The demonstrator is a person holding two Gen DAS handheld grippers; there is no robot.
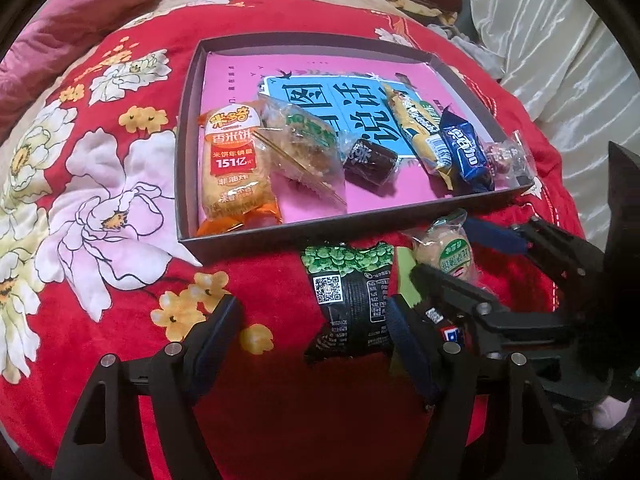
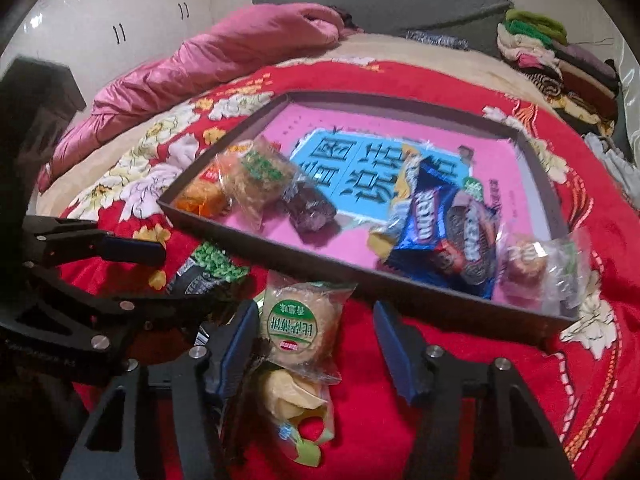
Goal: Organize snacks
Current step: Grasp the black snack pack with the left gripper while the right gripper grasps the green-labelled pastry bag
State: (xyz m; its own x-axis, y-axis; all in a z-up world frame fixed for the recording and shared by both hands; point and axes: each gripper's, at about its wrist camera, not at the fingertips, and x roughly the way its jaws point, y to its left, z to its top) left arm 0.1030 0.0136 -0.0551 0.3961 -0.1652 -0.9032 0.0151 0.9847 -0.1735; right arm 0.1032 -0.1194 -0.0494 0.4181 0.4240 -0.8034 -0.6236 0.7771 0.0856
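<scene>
Snacks mostly sit in the box (image 1: 188, 184) already — left to right, a rice cracker (image 1: 236, 168) through to the Oreo (image 1: 464, 152). Outside it, my left gripper (image 1: 316, 332) gapes over the pea pack (image 1: 348, 300), not gripping — my right gripper (image 2: 316, 344) straddles the cake (image 2: 302, 324), pads not yet pressing.

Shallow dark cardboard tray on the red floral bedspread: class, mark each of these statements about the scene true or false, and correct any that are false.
1. The shallow dark cardboard tray has a pink printed sheet on its floor. True.
2. The orange rice-cracker packet lies outside the tray. False: it lies inside, at one end.
3. The black-and-green pea packet lies on the red floral bedspread. True.
4. The blue foil sandwich-biscuit packet lies on the bedspread. False: it is in the tray.
5. The round biscuit in clear wrap sits between the right tongs. True.
</scene>
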